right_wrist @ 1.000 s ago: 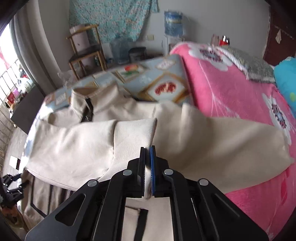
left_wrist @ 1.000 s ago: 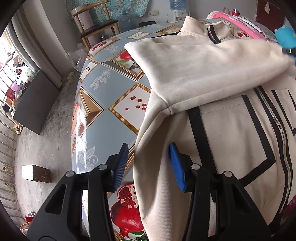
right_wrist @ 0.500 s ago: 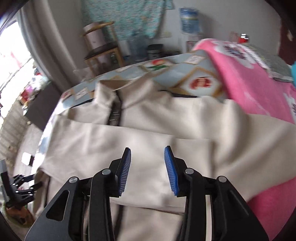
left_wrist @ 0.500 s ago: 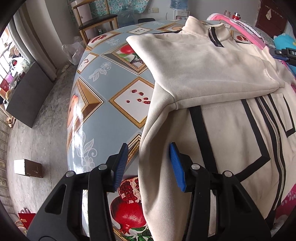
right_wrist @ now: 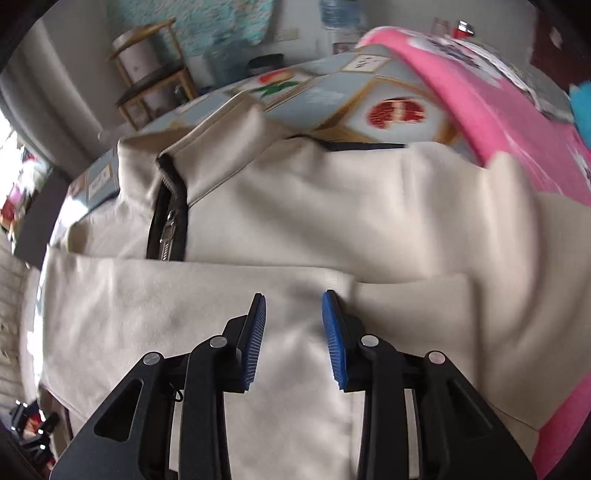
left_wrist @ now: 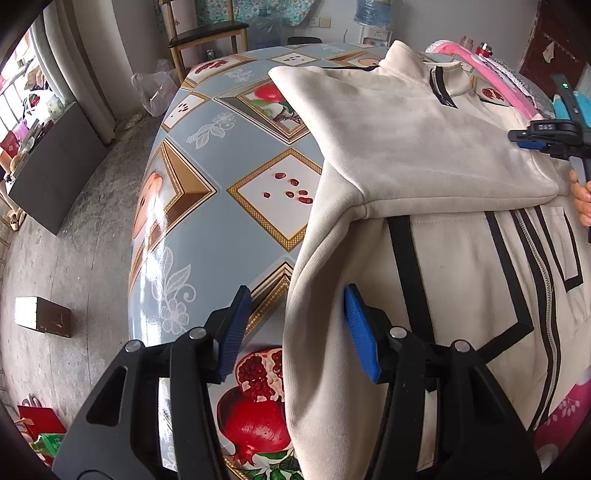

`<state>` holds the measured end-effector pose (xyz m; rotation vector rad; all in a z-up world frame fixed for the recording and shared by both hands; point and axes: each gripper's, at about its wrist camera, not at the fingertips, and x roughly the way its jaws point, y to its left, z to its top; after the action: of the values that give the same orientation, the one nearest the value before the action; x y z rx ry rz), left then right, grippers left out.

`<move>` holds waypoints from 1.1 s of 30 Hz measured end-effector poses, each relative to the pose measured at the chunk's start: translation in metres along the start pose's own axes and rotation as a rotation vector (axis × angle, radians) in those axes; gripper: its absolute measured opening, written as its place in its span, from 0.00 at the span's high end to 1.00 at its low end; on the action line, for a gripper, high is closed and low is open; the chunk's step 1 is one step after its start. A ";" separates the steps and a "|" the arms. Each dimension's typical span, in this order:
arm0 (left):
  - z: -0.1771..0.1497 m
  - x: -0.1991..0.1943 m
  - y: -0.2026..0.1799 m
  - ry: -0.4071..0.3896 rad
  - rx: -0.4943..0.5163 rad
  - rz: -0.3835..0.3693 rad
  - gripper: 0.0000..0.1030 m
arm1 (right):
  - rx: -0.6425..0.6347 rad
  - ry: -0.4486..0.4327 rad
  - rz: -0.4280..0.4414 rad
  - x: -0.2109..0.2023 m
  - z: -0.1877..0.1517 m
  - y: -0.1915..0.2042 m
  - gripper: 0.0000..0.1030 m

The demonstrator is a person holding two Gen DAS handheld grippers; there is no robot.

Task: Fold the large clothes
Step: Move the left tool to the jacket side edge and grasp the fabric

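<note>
A cream jacket [left_wrist: 424, 229] with black stripes and a zip lies face up on the patterned table [left_wrist: 221, 206]. One sleeve [left_wrist: 424, 147] is folded flat across its chest. My left gripper [left_wrist: 295, 295] hangs over the jacket's side edge, one pad over the table and one over the cloth. Its jaws are opening and press on nothing. In the right wrist view my right gripper [right_wrist: 294, 299] hovers just above the sleeve's [right_wrist: 166, 306] end, below the collar [right_wrist: 207, 147]. Its jaws are closing, with no cloth pinched between them. It also shows at the far right as the right gripper [left_wrist: 546, 133].
A pink flowered bedcover [right_wrist: 517, 122] borders the table on the right, and the jacket's other sleeve [right_wrist: 480, 258] runs onto it. A person's hand [left_wrist: 581, 199] shows at the right edge. A wooden chair [left_wrist: 207, 33] stands beyond the table. A small box [left_wrist: 42, 317] sits on the floor.
My right gripper let go of the sleeve's end and dropped lower over it. The sleeve now lies flat across the chest. My left gripper stayed put and its jaws widened slightly.
</note>
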<state>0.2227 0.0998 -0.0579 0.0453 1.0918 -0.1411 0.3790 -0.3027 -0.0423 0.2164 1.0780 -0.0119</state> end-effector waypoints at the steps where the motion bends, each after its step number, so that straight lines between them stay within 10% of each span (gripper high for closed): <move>1: 0.000 0.000 0.000 -0.001 0.000 -0.002 0.51 | -0.009 -0.003 -0.005 -0.007 -0.003 -0.001 0.69; 6: -0.001 -0.001 0.003 -0.003 -0.017 -0.019 0.51 | -0.110 0.008 0.011 -0.033 -0.016 0.022 0.52; 17: -0.016 -0.012 0.009 -0.006 -0.034 -0.022 0.51 | -0.309 0.107 0.112 0.004 -0.028 0.128 0.51; 24: -0.015 -0.022 0.018 -0.031 -0.052 -0.059 0.51 | -0.301 0.080 0.015 0.037 0.001 0.133 0.51; 33: 0.085 -0.014 0.050 -0.053 -0.235 -0.293 0.51 | -0.129 0.032 0.128 0.012 0.017 0.099 0.51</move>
<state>0.2980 0.1414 -0.0079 -0.3285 1.0517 -0.2746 0.4110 -0.2077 -0.0282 0.1695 1.0909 0.1762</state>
